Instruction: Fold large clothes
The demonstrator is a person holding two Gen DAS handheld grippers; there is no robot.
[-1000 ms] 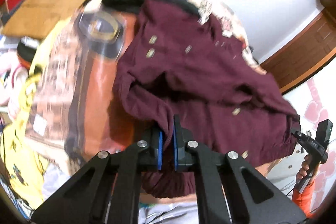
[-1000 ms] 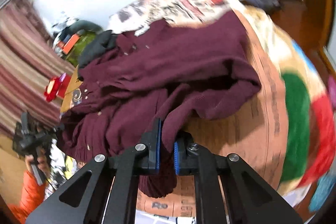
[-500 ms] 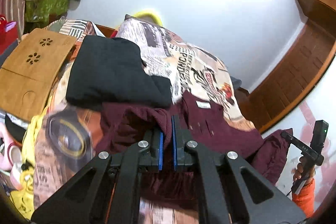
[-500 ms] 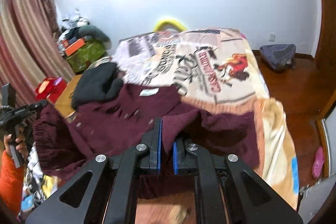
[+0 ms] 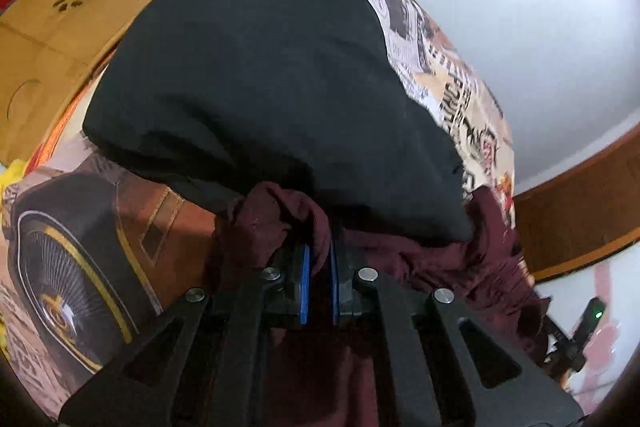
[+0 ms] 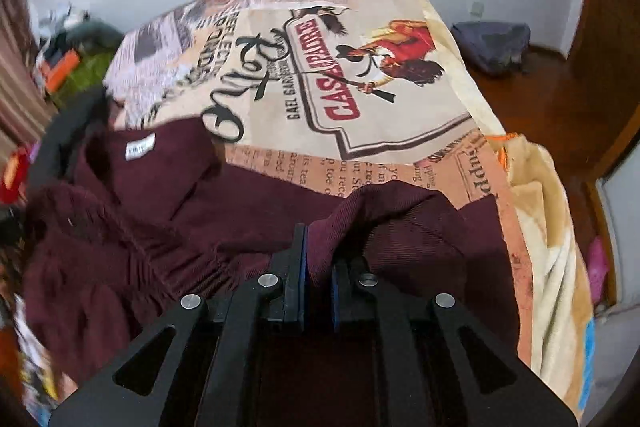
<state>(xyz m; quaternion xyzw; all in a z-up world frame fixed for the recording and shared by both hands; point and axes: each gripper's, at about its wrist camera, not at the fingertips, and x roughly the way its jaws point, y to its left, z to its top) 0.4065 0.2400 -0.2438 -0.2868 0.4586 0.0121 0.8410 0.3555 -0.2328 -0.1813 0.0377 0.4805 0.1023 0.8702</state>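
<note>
A large maroon garment lies on the printed bed cover, its collar and white label towards the headboard. My right gripper is shut on a fold of its cloth near the bed's right side. My left gripper is shut on another fold of the maroon garment, right against a black folded garment. In the left wrist view the maroon cloth runs right towards the other hand-held gripper.
The black garment also shows at the left edge of the right wrist view. A brown cardboard box stands left of the bed. A dark bag lies on the wooden floor at right. A white wall is behind.
Both grippers have carried the maroon cloth forward over the bed towards the headboard and come down low. The left one is now close to the black garment.
</note>
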